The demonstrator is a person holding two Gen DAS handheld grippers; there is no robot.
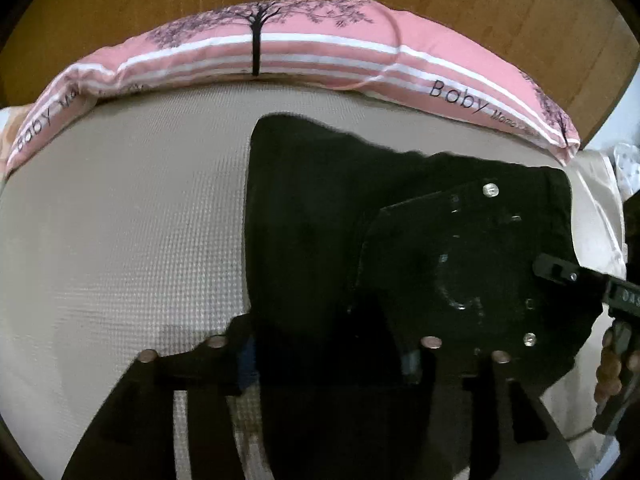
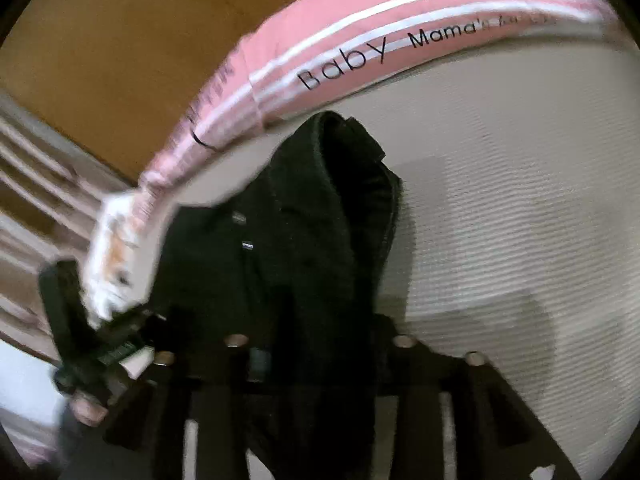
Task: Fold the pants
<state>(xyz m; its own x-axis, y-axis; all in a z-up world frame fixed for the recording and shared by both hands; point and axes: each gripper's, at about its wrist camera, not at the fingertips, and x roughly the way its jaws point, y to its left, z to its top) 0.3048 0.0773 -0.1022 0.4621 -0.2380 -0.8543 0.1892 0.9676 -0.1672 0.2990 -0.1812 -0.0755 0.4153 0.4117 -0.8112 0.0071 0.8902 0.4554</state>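
Pants (image 1: 312, 216) black, bunched on beige mattress (image 1: 120, 220) | left claw (image 1: 328, 356) grips pants | right claw (image 2: 320, 354) grips pants

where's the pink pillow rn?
In both wrist views the pink pillow lies along the bed's far edge against the wooden headboard, just beyond the black pants.

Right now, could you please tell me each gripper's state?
Left gripper: shut on the black fabric pants.
Right gripper: shut on the same pants.
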